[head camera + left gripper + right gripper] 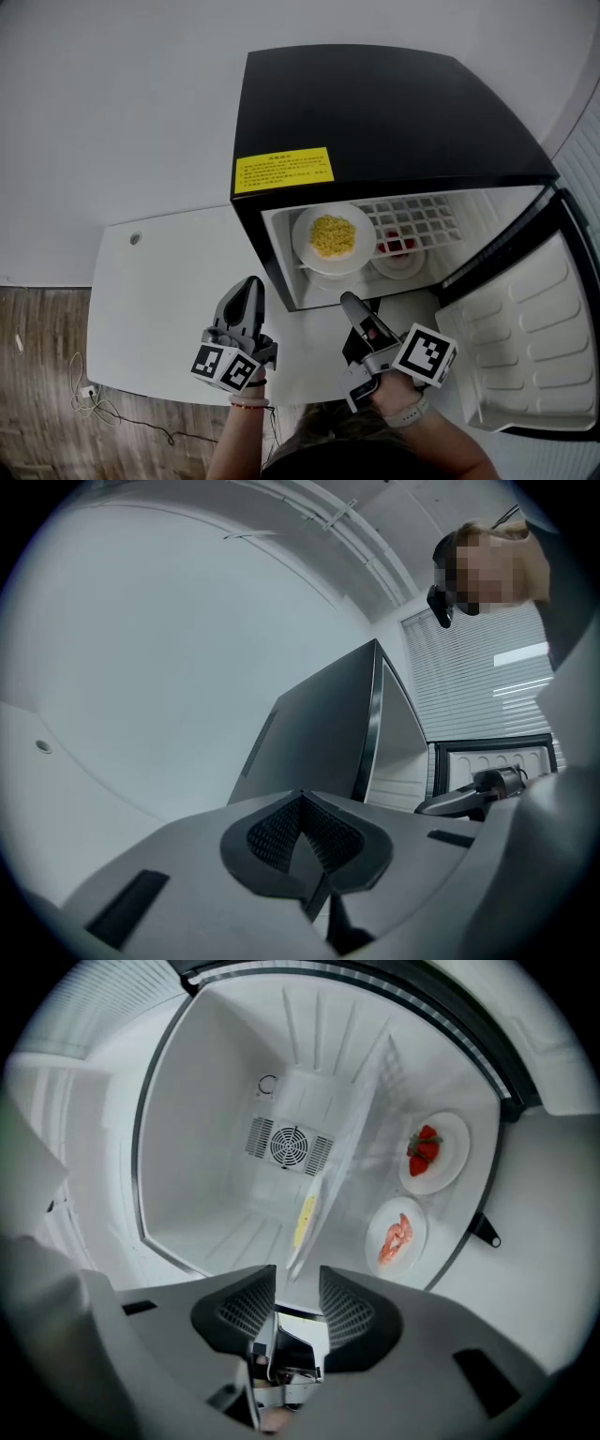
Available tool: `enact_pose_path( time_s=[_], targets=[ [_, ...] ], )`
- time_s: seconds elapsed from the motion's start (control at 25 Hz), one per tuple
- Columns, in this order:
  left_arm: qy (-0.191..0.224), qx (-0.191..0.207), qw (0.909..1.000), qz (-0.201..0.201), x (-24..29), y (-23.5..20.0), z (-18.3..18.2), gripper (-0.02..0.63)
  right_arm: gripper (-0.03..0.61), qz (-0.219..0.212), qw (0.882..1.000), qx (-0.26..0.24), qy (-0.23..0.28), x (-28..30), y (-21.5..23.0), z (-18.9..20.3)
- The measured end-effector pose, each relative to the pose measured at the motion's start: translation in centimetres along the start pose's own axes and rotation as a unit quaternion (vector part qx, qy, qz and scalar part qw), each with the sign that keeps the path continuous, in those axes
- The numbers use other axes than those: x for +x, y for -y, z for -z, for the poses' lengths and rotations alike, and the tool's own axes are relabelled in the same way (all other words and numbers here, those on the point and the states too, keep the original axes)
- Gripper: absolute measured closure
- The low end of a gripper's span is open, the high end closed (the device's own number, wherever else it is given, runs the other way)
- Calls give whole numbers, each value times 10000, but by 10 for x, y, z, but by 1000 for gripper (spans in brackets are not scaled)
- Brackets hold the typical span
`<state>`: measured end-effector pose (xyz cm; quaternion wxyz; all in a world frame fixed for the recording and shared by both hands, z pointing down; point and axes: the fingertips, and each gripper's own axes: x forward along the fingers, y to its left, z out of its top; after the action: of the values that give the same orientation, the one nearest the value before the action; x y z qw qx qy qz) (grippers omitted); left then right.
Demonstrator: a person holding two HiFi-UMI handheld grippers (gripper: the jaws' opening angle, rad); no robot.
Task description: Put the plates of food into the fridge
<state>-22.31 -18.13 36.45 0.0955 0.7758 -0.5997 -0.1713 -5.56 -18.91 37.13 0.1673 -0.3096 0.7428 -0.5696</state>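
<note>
The loading step looks finished: the plate of yellow food [333,237] sits on the shelf [427,217] at the left of the open fridge [394,112]. Under it lie the red plate [427,1152] and the pink plate [398,1234], and no plate shows on the table [150,309]. The right gripper [298,1288] hangs just in front of the opening, jaws wide with nothing between them. The left gripper [248,291] hovers over the table, jaws pressed together and empty. Next is probably closing up: reach right to the door [525,337] and push it in, clear of the plates.
</note>
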Motion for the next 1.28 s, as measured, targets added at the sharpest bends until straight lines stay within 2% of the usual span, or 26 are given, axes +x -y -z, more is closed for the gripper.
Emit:
enact_pose_path(
  time_s=[0.08,0.2,0.36,0.48,0.6,0.68,0.76,1.28],
  targets=[
    [-17,11,10000,24,-9,6,0,607,434,18,9994,-346,33,-12,-1,3],
    [-58,13,9999,82,-22,17,1,607,436,285,9926,-1177,105,-33,6,2],
    [-91,14,9998,202,-38,31,1,607,527,287,9714,-2345,250,-51,2,2],
    [-125,11,9993,347,-50,45,3,607,571,244,9409,-3355,401,-68,-3,3],
    [-146,18,9986,518,-61,61,5,607,571,272,8989,-4340,536,-82,-6,7],
    [-152,4,9983,556,-69,68,8,607,571,373,8769,-4756,590,-91,-4,10],
    [-125,-61,9986,501,-77,71,10,607,571,460,8632,-4989,615,-100,0,12],
    [-107,-38,9991,416,-102,76,5,607,572,703,8588,-5012,799,-127,8,13]
  ],
)
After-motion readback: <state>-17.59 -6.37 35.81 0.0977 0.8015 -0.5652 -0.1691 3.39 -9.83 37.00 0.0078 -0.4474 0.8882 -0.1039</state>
